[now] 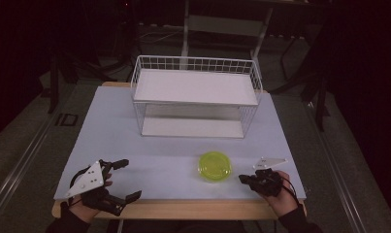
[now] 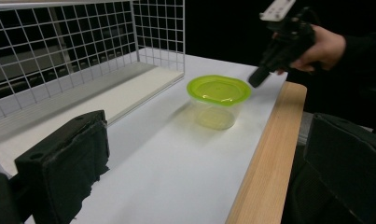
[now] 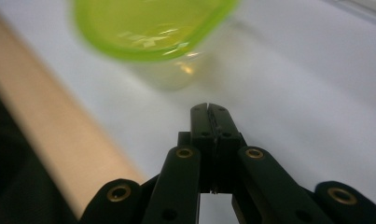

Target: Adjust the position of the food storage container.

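A clear tub with a lime-green lid [image 1: 215,166] stood on the white tabletop [image 1: 149,145], toward the near edge and a little right of centre. Behind it, at twelve o'clock, a white wire rack [image 1: 195,97] with two flat shelves took up the far half of the tabletop.

The left tongs [image 1: 127,179] rested at the near left corner, about nine o'clock from the tub and well apart from it, their jaws spread wide and holding nothing. The right tongs [image 1: 242,178] sat at roughly four o'clock from the tub, just beside it but not touching, with the tip aimed at it. In the right gripper view their jaws [image 3: 209,122] were pressed together, empty, with the tub [image 3: 150,32] blurred just ahead.
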Available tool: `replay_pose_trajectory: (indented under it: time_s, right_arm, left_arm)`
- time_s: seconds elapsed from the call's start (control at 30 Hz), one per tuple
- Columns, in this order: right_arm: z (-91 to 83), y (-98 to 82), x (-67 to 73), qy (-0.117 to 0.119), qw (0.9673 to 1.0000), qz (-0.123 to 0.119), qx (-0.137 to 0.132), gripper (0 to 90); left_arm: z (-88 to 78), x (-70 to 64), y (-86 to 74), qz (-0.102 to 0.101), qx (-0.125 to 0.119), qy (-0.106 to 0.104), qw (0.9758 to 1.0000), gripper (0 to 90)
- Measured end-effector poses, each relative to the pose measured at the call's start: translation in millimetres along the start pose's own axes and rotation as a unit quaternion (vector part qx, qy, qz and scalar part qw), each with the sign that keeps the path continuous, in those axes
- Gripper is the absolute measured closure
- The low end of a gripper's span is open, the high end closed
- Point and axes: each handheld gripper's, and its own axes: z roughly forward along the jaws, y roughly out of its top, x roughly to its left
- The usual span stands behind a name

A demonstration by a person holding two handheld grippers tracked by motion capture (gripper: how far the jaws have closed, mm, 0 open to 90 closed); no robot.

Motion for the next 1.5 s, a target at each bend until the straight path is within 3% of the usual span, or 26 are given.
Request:
replay_pose_trajectory:
  time_s: [0.1,0.23,0.47,0.77,1.5]
  right_arm:
    - [8.5,7.7,-8.3,0.007,0.9999,0.012,0.001,90.0]
    - [25.1,15.0,-11.2,-0.003,0.9998,0.007,0.019,90.0]
    - [46.8,24.0,-10.9,0.018,0.9992,0.013,0.034,90.0]
    - [62.2,32.8,1.5,0.039,0.9981,0.011,0.046,90.0]
    - [101.1,68.2,38.5,0.069,0.9959,-0.024,0.053,89.8]
  left_arm:
    - [0.2,0.1,-0.1,0.000,0.000,-0.001,1.0000,0.7]
    - [0.0,0.1,0.0,0.000,0.000,-0.001,1.0000,0.7]
    - [-0.1,-0.1,0.1,0.001,0.000,-0.003,1.0000,0.7]
    - [0.3,-0.2,-0.1,0.001,0.002,-0.004,1.0000,0.7]
    - [-0.2,-0.6,0.0,0.005,0.002,-0.001,1.0000,0.7]
